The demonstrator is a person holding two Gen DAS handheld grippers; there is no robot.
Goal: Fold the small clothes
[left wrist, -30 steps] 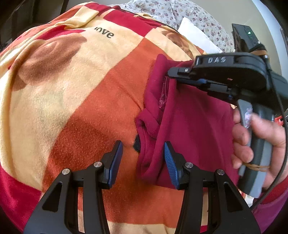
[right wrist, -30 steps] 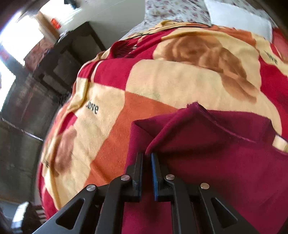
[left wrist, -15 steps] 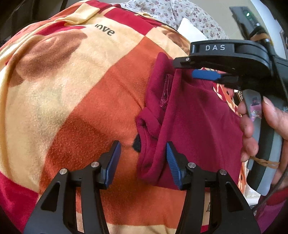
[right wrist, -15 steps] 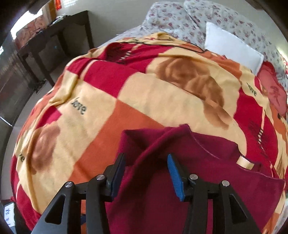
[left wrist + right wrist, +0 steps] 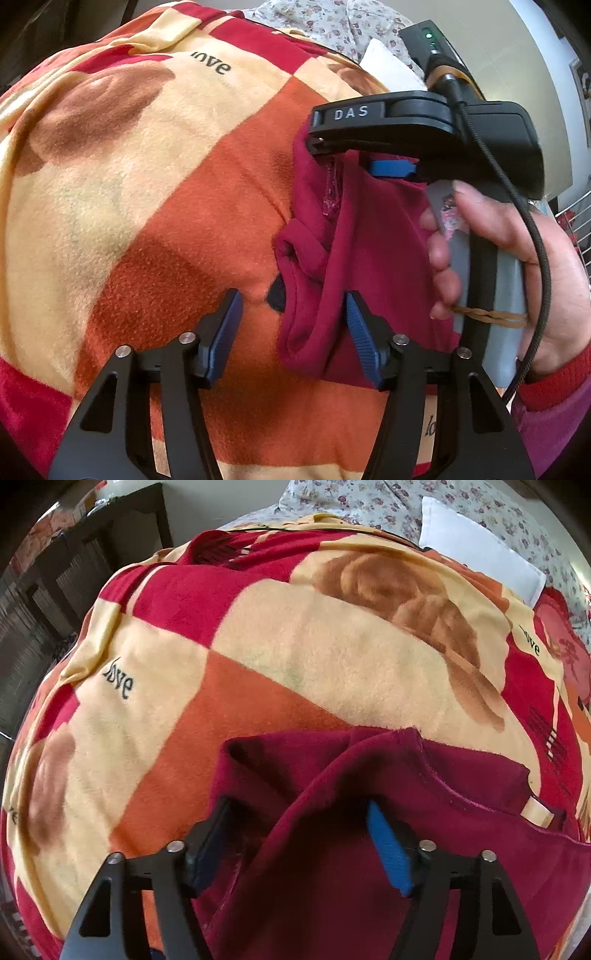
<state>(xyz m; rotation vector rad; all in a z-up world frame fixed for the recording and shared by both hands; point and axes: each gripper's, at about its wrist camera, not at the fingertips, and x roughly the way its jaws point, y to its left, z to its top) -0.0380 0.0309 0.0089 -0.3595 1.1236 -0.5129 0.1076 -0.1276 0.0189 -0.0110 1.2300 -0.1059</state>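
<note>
A small maroon fleece garment lies on a checked blanket; it also shows in the right wrist view. My left gripper is open, its jaws standing either side of the garment's bunched near edge. My right gripper is open over a raised fold of the garment, one finger on each side. In the left wrist view the right gripper hangs over the garment's far corner, held by a hand.
The blanket has red, orange and cream squares. A white pillow and floral bedding lie at the far end. Dark wooden furniture stands left of the bed.
My right gripper has opened, let go of the garment fold and pulled back a little. My left gripper stays open at the near edge.
</note>
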